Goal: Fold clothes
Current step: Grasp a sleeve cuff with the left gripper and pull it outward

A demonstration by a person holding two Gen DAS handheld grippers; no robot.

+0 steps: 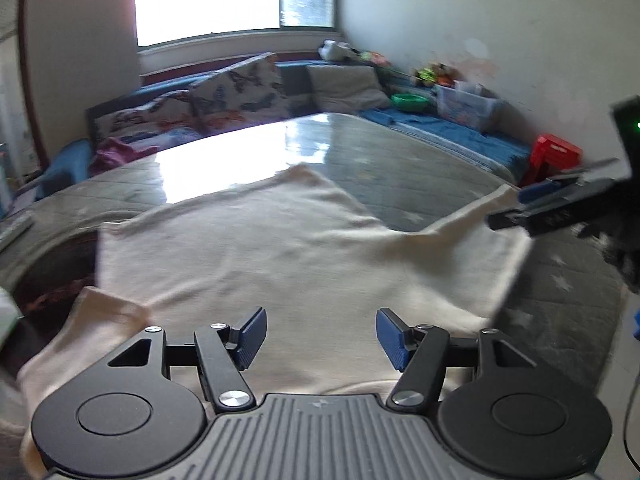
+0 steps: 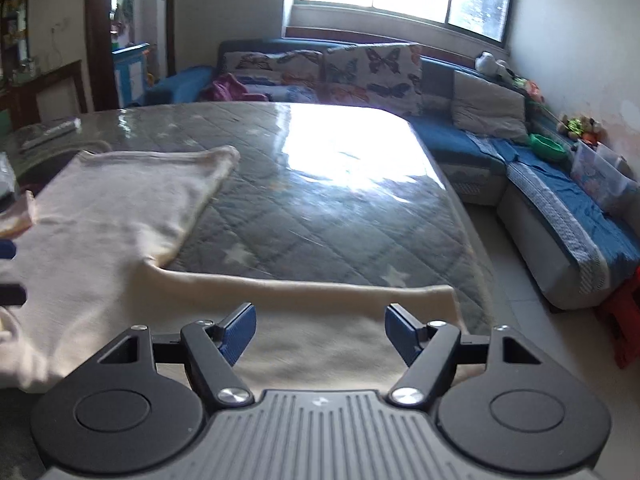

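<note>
left wrist view: your left gripper (image 1: 320,338) sits at the lower centre of the frame, jaws spread, nothing between the blue pads (image 1: 252,338); they hang over the cream garment (image 1: 280,248). the garment lies spread flat across the middle of the frame on the grey quilted table cover (image 1: 400,160), one sleeve (image 1: 92,320) at lower left, the other sleeve running toward the right edge. at right centre your right gripper (image 1: 516,208) shows side-on just above that sleeve end; from this view you cannot tell contact.

right wrist view: the garment body fills the left half of the frame, its far hem at upper left, and the sleeve (image 2: 320,292) runs across the lower centre. your right gripper (image 2: 320,334) is at lower centre, jaws spread, pads apart above the sleeve, not pinching it. a blue sofa (image 2: 540,184) with butterfly cushions (image 2: 372,72) runs along the upper and right edges, a red stool (image 2: 624,316) at far right.
</note>
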